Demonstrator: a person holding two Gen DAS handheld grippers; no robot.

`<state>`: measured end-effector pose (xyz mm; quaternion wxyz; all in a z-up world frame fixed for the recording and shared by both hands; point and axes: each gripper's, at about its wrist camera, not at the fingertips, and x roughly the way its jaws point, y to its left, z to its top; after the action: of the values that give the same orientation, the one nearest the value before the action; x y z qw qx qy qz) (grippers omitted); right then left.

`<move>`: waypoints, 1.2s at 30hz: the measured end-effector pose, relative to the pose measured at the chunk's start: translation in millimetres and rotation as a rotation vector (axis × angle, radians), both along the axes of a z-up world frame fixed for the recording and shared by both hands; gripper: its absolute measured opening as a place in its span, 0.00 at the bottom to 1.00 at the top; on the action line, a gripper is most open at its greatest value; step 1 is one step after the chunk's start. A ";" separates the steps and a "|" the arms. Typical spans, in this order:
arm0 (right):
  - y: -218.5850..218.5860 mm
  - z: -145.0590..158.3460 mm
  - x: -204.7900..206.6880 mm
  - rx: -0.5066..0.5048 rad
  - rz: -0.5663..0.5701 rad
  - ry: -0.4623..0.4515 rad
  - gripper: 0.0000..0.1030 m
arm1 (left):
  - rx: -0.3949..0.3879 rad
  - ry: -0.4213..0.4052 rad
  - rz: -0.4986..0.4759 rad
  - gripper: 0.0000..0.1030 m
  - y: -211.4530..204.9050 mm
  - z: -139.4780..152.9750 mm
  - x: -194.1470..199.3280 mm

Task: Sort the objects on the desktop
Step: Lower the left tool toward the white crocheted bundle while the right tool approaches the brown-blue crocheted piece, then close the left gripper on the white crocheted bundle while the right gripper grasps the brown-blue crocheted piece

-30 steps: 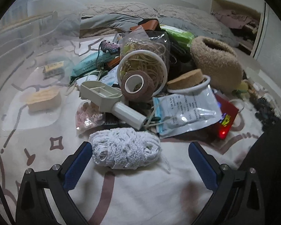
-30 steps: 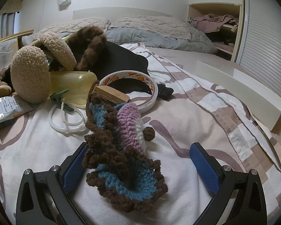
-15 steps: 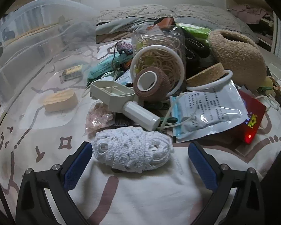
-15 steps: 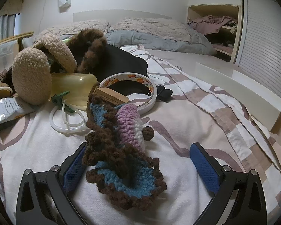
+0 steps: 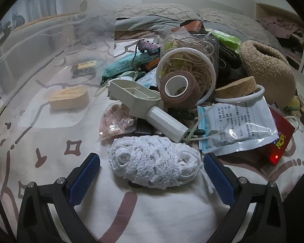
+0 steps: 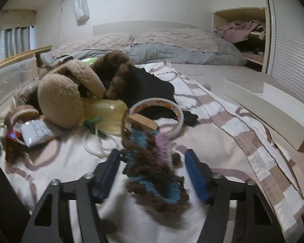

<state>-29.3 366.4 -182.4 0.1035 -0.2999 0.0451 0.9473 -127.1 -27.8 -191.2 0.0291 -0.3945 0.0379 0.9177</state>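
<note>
- Right claw (image 6: 152,174) has just been closing: the blue pads stood wide a second ago and now sit close on either side of the crochet piece (image 6: 152,168), with the piece between them. Frame is blurred; pads look near the yarn edges but I can't confirm they press yet.
- Left claw (image 5: 152,174) is about where it was, tilted a bit; jaws spread wide, white knitted bundle (image 5: 155,165) between them, clear of both pads.
- Progress: early, by my read. Clear plastic bin (image 5: 40,40), up and left of the left claw, holds only a wood block (image 5: 69,99) and a small dark packet (image 5: 84,67). Pile beyond the left claw is largely unsorted.
- Crochet piece: floppy yarn in brown, blue and lilac, with a ruffled edge. It will sag when lifted.
- White bundle: open lacy knit, soft, oval lump.
- Just beyond the bundle: rigid cream plastic tool with a tube handle (image 5: 148,109), a crinkly pouch of pink bits (image 5: 115,121), a glossy foil sachet (image 5: 237,127).
- Further out: brown wrap roll (image 5: 180,91), a bag of rubber bands (image 5: 192,60), a cork disc (image 5: 235,88), a fuzzy tan slipper (image 5: 267,70).
- Beyond the right claw: tape ring (image 6: 158,117), a thin white hoop (image 6: 95,143), a yellowish plastic case (image 6: 105,111).
- Everything sits on a patterned bedsheet (image 5: 131,212), a soft surface.
</note>
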 end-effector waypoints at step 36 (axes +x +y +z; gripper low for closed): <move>20.5 37.9 15.6 -0.054 -0.031 0.022 0.22 | 0.087 -0.034 0.015 0.78 -6.7 11.1 3.3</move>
<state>-13.8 386.9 -144.4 0.1096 -0.2915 0.0762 0.9472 -123.8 -34.5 -180.1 0.0400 -0.4085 -0.0055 0.9119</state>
